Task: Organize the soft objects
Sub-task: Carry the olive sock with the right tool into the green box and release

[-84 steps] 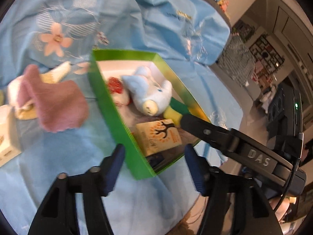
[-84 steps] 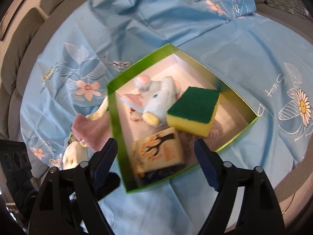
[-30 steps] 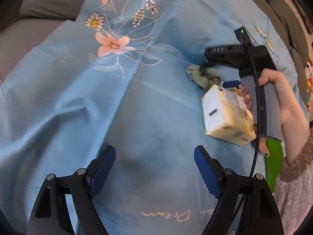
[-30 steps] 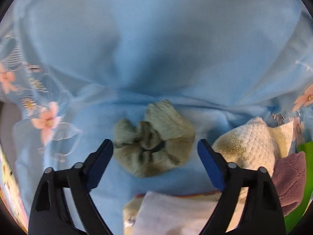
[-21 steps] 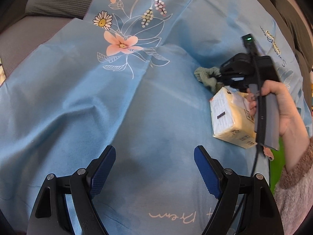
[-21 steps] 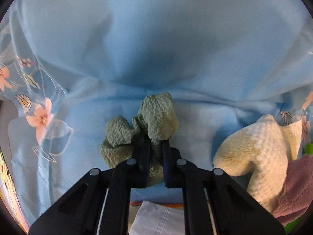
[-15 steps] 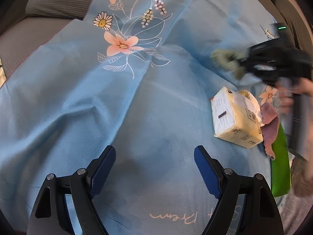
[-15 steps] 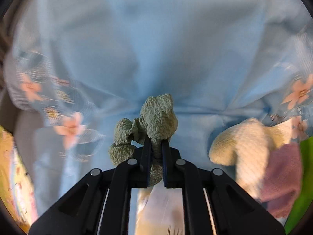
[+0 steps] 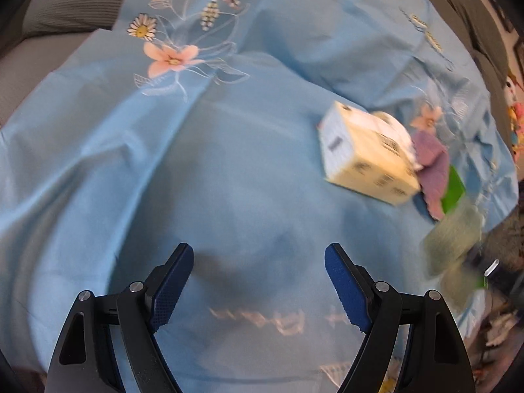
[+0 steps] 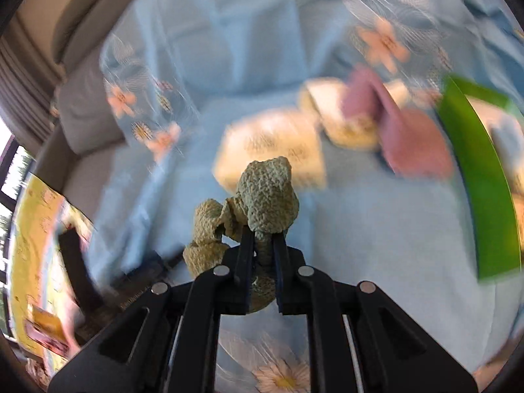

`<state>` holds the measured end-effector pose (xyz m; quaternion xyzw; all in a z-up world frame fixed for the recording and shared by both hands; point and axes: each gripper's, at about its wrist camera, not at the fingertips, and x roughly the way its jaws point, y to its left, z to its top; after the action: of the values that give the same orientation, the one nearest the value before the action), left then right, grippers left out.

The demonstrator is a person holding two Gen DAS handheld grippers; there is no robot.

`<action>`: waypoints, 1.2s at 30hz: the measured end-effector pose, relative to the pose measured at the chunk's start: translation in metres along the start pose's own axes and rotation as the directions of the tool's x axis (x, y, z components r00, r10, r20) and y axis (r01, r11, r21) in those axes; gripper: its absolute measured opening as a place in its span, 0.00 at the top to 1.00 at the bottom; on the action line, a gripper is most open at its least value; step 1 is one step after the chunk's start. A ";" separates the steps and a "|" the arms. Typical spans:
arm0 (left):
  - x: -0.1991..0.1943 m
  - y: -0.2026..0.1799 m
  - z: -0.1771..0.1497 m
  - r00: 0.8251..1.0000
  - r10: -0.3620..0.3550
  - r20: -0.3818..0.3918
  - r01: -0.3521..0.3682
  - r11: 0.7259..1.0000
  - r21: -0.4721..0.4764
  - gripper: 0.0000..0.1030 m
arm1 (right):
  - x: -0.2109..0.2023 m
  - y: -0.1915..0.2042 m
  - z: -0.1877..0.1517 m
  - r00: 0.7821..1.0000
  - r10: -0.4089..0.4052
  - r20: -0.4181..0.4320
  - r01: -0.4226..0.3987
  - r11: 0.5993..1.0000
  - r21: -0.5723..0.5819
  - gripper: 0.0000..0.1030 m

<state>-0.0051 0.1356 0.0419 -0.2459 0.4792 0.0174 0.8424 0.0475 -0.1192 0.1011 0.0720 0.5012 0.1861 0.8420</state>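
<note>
My right gripper (image 10: 262, 239) is shut on an olive-green scrunchie (image 10: 258, 196) and holds it up above the blue floral cloth (image 10: 376, 222). The scrunchie shows blurred at the right edge of the left wrist view (image 9: 452, 239). My left gripper (image 9: 258, 275) is open and empty over bare cloth (image 9: 196, 163). A cream tissue pack (image 9: 363, 154) lies on the cloth, with a pink knit piece (image 9: 432, 160) and a cream knit piece (image 10: 344, 121) beside it. The green box's wall (image 10: 478, 180) stands at the right; its inside is mostly out of view.
The cloth covers a grey sofa, whose cushions (image 9: 65, 9) show at the upper left. A yellow patterned surface (image 10: 29, 235) and a window lie at the far left of the right wrist view. Both views are motion-blurred.
My right gripper has lifted the scrunchie off the cloth and swung it right and back toward the green box. My left gripper has stayed open and shifted only a little.
</note>
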 end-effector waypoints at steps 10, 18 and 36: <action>-0.016 -0.033 -0.038 0.989 -0.117 -0.092 0.122 0.991 0.050 0.20 | 0.022 -0.046 -0.065 0.991 0.028 -0.128 -0.003 0.981 0.192 0.44; -0.003 -0.076 -0.061 0.966 -0.170 -0.195 0.196 0.973 0.125 0.20 | -0.006 -0.066 -0.061 0.997 0.074 -0.018 -0.067 0.963 0.261 0.38; 0.001 -0.153 -0.055 0.951 -0.246 -0.186 0.289 0.922 0.256 0.70 | 0.003 -0.072 -0.054 0.980 0.198 0.031 -0.199 0.942 0.271 0.82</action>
<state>-0.0083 -0.0227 0.0787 -0.1880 0.5005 -0.1845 0.8246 0.0189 -0.1875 0.0500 0.2377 0.5107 0.1990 0.8019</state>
